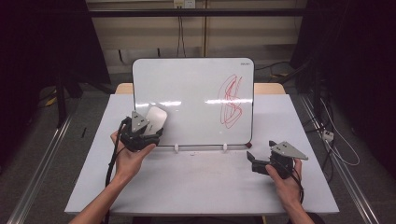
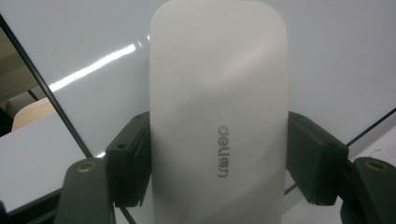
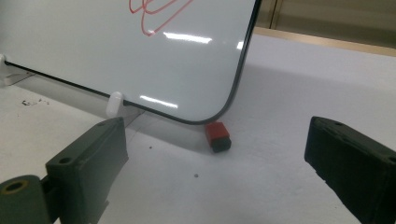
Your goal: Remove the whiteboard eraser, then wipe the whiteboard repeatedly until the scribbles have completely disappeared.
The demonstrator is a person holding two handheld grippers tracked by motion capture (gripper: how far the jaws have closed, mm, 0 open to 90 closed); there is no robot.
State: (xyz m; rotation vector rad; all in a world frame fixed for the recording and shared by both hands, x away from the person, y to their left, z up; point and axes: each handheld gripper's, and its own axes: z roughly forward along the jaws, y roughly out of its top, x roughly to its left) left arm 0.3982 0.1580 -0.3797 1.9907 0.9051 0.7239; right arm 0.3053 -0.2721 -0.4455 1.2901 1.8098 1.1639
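Note:
A whiteboard (image 1: 187,93) stands propped on the white table (image 1: 196,186), with red scribbles (image 1: 232,100) on its right half. My left gripper (image 1: 148,133) is shut on a white eraser (image 1: 155,120), held against the board's lower left part. In the left gripper view the eraser (image 2: 217,116) stands upright between both black pads, its printed back toward the camera, and the board (image 2: 336,60) lies right behind it. My right gripper (image 1: 254,161) rests on the table to the right, jaws open and empty. In the right gripper view the board's lower corner (image 3: 224,105) lies ahead.
A small red and black object (image 3: 217,136) lies under the board's right corner. White clips (image 1: 177,148) hold the board's lower edge. Cables hang behind the table, and metal rails (image 1: 42,163) run along both sides.

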